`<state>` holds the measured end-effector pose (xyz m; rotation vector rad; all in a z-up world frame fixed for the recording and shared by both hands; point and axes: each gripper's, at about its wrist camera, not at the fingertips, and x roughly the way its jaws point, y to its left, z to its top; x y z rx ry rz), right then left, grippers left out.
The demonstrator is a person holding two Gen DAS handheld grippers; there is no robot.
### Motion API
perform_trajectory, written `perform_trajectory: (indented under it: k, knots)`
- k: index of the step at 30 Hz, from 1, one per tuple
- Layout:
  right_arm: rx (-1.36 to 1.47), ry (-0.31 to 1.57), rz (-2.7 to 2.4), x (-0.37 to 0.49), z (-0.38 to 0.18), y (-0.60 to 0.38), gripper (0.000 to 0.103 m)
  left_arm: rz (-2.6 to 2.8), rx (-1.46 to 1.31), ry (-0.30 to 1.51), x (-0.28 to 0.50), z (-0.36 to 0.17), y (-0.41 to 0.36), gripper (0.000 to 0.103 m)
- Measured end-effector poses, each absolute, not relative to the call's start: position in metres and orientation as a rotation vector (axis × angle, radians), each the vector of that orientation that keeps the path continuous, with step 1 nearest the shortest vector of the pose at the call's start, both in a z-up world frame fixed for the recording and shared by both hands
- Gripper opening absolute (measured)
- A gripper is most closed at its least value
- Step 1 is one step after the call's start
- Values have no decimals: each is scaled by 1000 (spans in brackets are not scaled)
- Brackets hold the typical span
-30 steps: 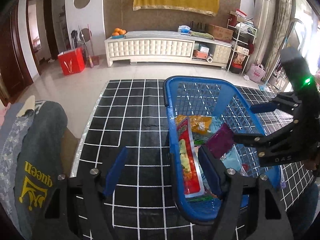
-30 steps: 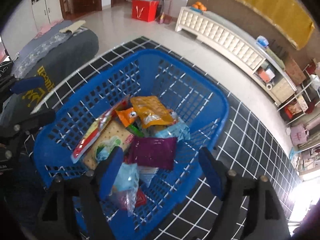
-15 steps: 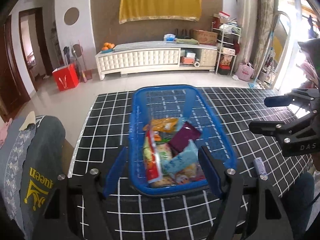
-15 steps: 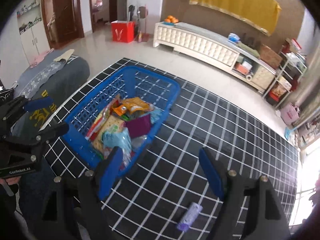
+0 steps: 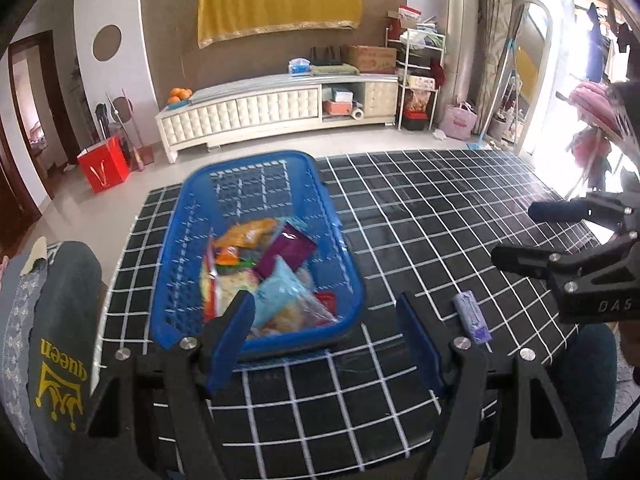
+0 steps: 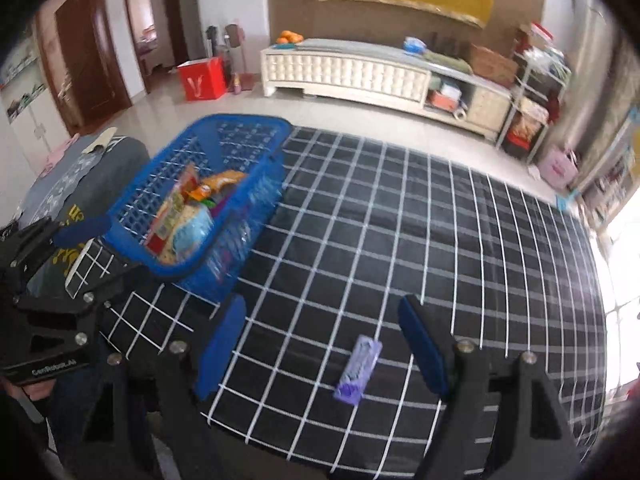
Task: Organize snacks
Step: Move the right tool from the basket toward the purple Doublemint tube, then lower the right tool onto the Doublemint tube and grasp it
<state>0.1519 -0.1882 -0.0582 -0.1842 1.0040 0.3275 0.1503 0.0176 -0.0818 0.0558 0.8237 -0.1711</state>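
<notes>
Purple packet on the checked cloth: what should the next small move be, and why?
Probably lower the right hand-held gripper onto the purple packet. It lies alone outside the blue basket, between that gripper's open fingers, and both grippers are empty.

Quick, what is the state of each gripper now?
Left gripper: open, holding nothing.
Right gripper: open, holding nothing.
</notes>
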Motion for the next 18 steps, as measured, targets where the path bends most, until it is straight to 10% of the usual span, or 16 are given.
perform_trajectory:
  k: [18]
  knots:
    - [-5, 1148, 175, 131, -164, -234, 82, -23, -90, 896, 119, -151, 3, 71]
